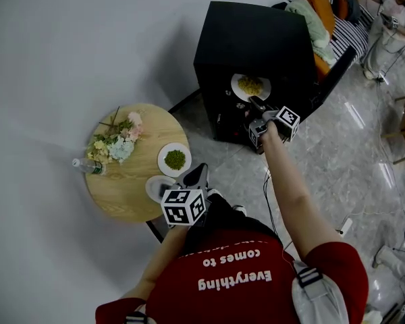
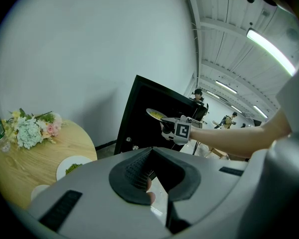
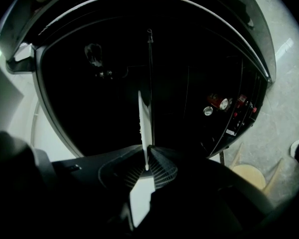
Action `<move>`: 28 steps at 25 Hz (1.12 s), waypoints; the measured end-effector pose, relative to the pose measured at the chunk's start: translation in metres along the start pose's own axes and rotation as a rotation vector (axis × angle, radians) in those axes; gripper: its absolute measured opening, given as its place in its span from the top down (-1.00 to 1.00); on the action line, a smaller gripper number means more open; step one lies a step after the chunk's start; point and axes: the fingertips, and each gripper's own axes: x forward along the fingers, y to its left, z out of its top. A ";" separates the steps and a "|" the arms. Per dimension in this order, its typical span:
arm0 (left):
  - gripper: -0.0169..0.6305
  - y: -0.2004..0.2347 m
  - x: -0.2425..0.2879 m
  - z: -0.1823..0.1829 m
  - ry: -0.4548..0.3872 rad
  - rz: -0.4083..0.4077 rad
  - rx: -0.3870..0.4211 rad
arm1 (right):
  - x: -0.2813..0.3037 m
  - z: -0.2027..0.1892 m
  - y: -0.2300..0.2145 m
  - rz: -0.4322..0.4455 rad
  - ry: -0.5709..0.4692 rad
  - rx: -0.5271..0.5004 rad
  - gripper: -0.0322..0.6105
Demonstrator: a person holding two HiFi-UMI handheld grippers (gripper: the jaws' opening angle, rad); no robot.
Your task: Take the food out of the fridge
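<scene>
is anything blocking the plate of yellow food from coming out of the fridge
Nothing visible does. The right hand-held gripper is shut on the plate at its near rim, the fridge door is swung wide, and nothing shows in front of the opening.

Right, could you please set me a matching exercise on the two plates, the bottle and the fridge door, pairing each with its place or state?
Things:
1. plate of yellow food
2. plate of green food
3. plastic bottle
4. fridge door

Places or states:
A. swung open
B. lying flat on the round table
C. rim clamped in the right tongs
D. standing at the table's edge, by the flowers

Pairs: 1-C, 2-B, 3-D, 4-A.
</scene>
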 end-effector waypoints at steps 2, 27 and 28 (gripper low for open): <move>0.93 0.000 0.000 -0.001 -0.004 0.002 0.000 | -0.003 -0.002 0.000 0.002 0.013 -0.011 0.82; 0.93 -0.018 0.002 -0.004 -0.012 -0.012 0.022 | -0.071 -0.100 0.033 0.145 0.287 -0.075 0.82; 0.93 -0.018 0.001 -0.005 -0.014 -0.014 0.024 | -0.077 -0.105 0.035 0.154 0.292 -0.068 0.82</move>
